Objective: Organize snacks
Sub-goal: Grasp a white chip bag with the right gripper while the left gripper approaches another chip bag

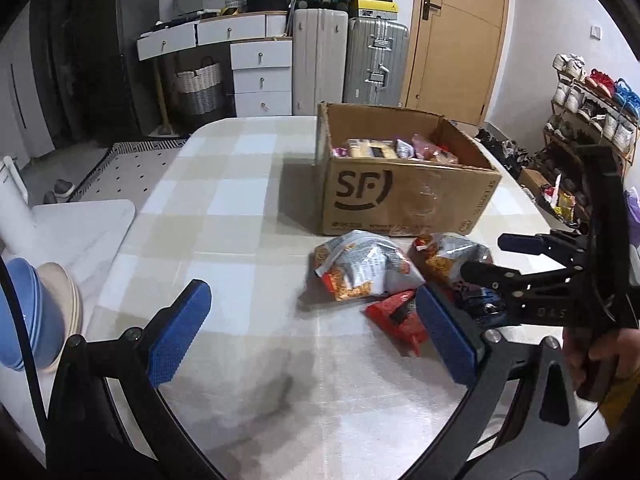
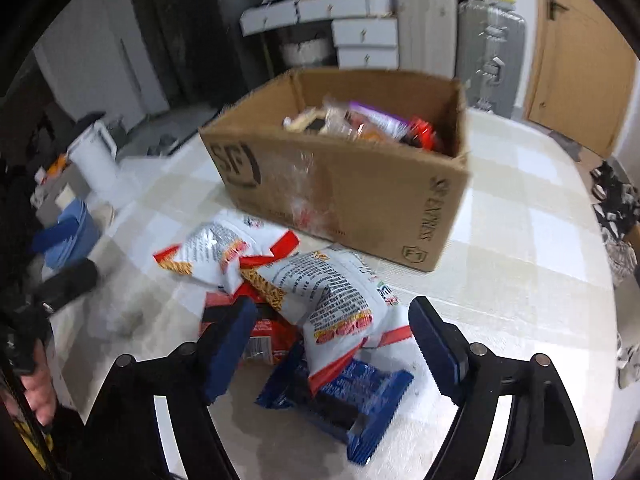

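Note:
An open cardboard box (image 1: 400, 196) (image 2: 360, 200) marked SF stands on the checked table and holds several snack packs. In front of it lie two white snack bags (image 1: 360, 268) (image 1: 452, 256), a red packet (image 1: 396, 320) and a blue packet (image 1: 484, 304). My left gripper (image 1: 314, 332) is open over bare table, left of the pile. My right gripper (image 2: 332, 348) is open and points down at the pile, straddling the nearer white bag (image 2: 336, 296) and the blue packet (image 2: 352, 400). Its pads (image 2: 436, 348) do not press on them. The red packet (image 2: 268, 332) lies partly under the bags.
Stacked blue and beige bowls (image 1: 36, 312) sit at the table's left edge beside a white stand (image 1: 80, 224). Drawers, suitcases (image 1: 376, 64) and a door stand behind the table. A shoe rack (image 1: 592, 120) is at the right. A hand (image 2: 40, 392) holds the left gripper.

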A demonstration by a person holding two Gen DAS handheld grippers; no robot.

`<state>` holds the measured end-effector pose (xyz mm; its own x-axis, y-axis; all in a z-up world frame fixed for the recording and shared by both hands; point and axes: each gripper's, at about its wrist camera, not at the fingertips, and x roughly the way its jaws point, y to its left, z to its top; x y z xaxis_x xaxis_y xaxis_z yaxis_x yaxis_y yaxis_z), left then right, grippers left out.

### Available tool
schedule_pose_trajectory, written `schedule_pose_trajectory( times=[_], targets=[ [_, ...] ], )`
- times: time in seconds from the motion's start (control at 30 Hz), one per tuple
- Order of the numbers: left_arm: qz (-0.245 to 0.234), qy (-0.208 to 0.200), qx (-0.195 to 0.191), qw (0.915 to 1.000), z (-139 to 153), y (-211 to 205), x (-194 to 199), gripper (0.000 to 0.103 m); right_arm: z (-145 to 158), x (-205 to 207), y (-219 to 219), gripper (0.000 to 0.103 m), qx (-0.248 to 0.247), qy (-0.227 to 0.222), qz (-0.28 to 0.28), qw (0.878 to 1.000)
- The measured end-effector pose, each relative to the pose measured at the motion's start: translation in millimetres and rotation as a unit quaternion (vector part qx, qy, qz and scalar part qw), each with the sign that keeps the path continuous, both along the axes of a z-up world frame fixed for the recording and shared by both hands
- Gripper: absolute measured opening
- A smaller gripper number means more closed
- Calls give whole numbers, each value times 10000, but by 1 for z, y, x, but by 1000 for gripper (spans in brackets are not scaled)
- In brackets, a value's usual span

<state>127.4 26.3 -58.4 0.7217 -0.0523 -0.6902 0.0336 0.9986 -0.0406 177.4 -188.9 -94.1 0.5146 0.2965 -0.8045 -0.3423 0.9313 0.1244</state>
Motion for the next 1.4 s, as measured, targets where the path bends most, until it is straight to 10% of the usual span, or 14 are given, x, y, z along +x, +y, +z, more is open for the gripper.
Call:
schedule_pose_trajectory(
  times=[0.73,1.4],
  targets=[
    [21,550,-134,9984,-32,-6,32,102,-23,6,-12,48,427,285,184,9985],
    [-1,912,-776,9928,-53,7,70,102,43,-130,-38,47,2012,-476,146,9783]
  ],
)
